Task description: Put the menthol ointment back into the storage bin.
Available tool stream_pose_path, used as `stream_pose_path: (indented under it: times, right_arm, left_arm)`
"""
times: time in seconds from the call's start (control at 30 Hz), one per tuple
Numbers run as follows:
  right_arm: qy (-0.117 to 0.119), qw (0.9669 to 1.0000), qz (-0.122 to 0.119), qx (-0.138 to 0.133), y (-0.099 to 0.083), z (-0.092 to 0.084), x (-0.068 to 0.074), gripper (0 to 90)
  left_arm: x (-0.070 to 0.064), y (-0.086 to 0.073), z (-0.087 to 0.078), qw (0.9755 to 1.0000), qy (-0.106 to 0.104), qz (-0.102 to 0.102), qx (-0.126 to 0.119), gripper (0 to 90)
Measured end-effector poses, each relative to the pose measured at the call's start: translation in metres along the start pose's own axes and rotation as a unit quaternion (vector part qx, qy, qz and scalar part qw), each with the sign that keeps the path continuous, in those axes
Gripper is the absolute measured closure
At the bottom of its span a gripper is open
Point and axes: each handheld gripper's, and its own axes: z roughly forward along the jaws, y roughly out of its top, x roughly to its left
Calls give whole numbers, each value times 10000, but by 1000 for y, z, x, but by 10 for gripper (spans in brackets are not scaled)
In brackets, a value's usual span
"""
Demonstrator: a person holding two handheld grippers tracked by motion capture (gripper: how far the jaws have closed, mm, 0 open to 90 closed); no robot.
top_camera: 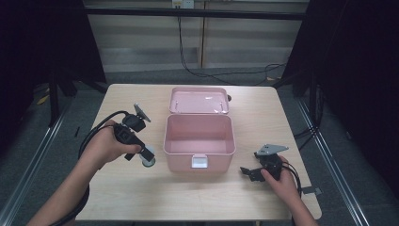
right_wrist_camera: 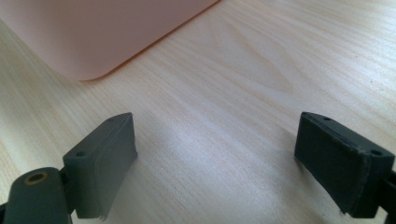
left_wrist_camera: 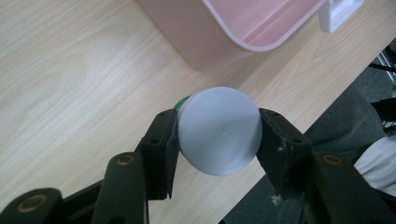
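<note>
Light wooden table point(top_camera: 127, 197), grey floor point(top_camera: 42, 155).

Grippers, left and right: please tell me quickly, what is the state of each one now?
Left gripper: closed on a round white-capped container, held beside the pink box.
Right gripper: open, holding nothing, above the table.

The high view looks forward and down from above the person's side, taking in the whole table point(top_camera: 141, 197) from well back. The left gripper view sits close, looking steeply down past a round lid point(left_wrist_camera: 219, 130) toward the pink box point(left_wrist_camera: 224, 32) at twelve o'clock. The right gripper view skims low over the tabletop, with that box at eleven o'clock.
</note>
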Motion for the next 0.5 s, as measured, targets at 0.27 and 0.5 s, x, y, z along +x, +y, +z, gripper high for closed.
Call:
stream_pose_path:
  times: [0.27,0.5]
  right_arm:
    - [1,10000,2,-2,0,0,0,119]
    - [-2,10000,-3,-13,0,0,0,119]
  left_arm:
    - [-1,14,-7,10000,41,11,-19,500]
    - [-3,27,-16,9999,96,53,-3,500]
